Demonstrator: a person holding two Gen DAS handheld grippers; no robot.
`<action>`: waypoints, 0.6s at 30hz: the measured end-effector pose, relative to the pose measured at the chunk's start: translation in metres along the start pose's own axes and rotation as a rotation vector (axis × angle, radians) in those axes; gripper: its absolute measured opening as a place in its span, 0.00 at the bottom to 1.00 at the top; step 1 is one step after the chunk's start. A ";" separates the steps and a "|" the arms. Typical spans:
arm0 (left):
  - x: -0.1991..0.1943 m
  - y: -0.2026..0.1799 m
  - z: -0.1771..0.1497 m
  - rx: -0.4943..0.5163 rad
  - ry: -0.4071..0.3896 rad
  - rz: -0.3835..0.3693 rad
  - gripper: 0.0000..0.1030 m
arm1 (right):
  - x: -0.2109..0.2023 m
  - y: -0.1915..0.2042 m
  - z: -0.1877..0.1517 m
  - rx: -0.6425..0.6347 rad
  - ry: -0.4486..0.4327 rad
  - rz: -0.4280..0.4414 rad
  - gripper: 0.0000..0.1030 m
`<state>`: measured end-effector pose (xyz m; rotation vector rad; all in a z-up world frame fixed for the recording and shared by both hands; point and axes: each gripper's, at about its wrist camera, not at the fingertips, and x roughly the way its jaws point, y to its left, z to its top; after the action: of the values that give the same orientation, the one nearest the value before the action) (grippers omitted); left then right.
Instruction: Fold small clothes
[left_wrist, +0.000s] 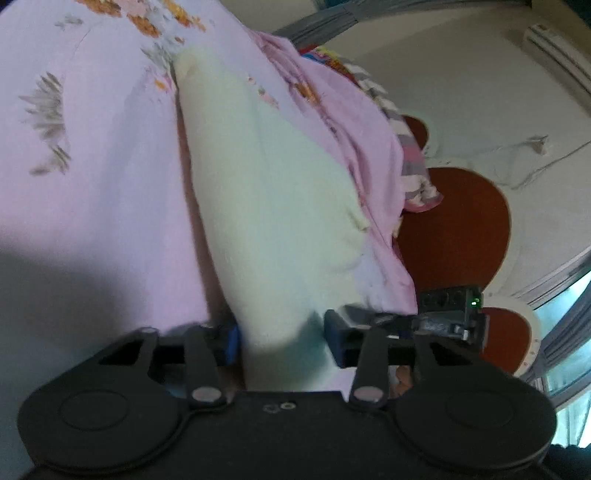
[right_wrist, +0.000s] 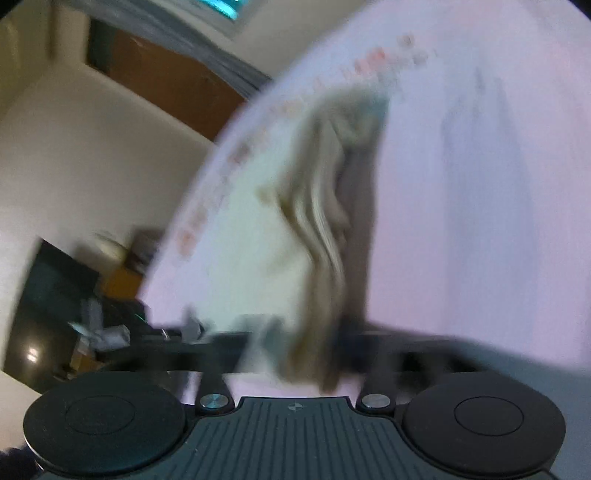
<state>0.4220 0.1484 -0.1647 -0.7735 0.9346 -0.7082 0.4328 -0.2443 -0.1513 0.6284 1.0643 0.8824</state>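
Cream cloth (left_wrist: 273, 206) is seen in the middle of the left wrist picture, running as a long strip from the upper middle down to the lower middle. It lies on a pink flowered sheet (left_wrist: 92, 155), which fills the upper left of that picture. The lower end of the cloth passes between the fingers of the left gripper (left_wrist: 282, 341). The fingers are set fairly wide, one on each side of the cloth, and the cloth seems to be held there, though the pinch itself is not clearly shown. At the right of the same picture, a striped pink garment (left_wrist: 413, 162) is seen past the sheet's edge, with a red-brown shape (left_wrist: 465, 225) lower down and a pale wall behind it.

In the right wrist picture, which is blurred, the same cloth (right_wrist: 325, 192) is seen bunched in folds from the upper middle down to the lower middle. It is gripped near the bottom by the right gripper (right_wrist: 314, 343), whose fingers look narrow on it. The pink sheet (right_wrist: 480, 184) fills the right side.

The cloth stretches straight away from both sets of fingers, long way forward. Both hands look about equally near. It is judged that a fold along this long line would come next.
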 end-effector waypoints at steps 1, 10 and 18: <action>0.004 0.002 0.003 -0.039 0.012 -0.019 0.22 | 0.001 0.003 -0.003 0.009 -0.008 -0.011 0.13; -0.032 -0.011 -0.019 -0.027 0.075 -0.041 0.21 | -0.033 0.028 -0.044 0.083 -0.037 0.053 0.13; -0.079 -0.008 -0.026 -0.024 -0.042 0.044 0.38 | -0.063 0.036 -0.049 -0.027 -0.229 -0.121 0.20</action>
<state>0.3639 0.2010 -0.1347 -0.7841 0.9211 -0.6412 0.3628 -0.2785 -0.1107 0.6194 0.8729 0.7002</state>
